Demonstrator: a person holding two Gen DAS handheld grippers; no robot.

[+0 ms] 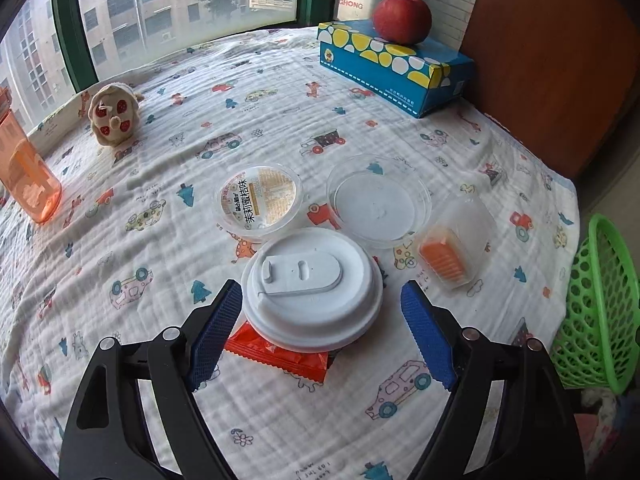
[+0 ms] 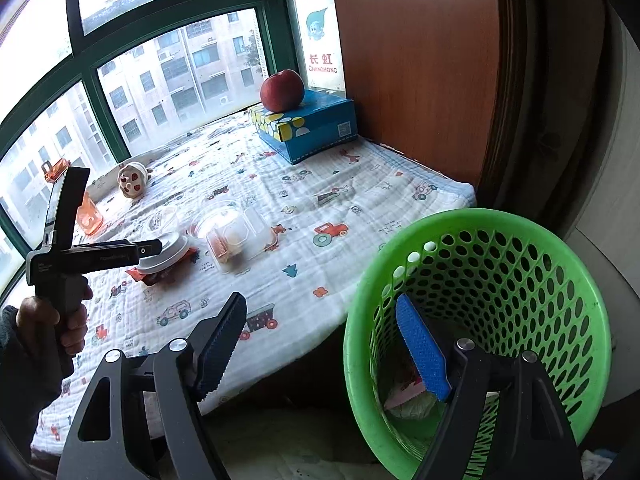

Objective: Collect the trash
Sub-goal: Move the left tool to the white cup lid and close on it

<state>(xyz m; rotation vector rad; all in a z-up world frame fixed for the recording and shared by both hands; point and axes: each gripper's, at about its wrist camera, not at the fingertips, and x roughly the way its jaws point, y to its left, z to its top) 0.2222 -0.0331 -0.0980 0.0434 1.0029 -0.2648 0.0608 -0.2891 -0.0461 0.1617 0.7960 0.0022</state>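
Left wrist view: left hand-held gripper (image 1: 322, 304) standing apart, blue pads flanking a round white plastic cup lid (image 1: 312, 294) without pressing; lid lying on a red foil wrapper (image 1: 280, 354) at 6 o'clock of a clear labelled tub (image 1: 259, 201).

Right wrist view: right hand-held gripper (image 2: 322, 322) gaping, empty; green perforated plastic basket (image 2: 480, 320) sitting at 3 o'clock.

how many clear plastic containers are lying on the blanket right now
3. A labelled round cup left of an empty round dish, and a rectangular tray with orange contents right of that dish. More may be hidden under the white lid.
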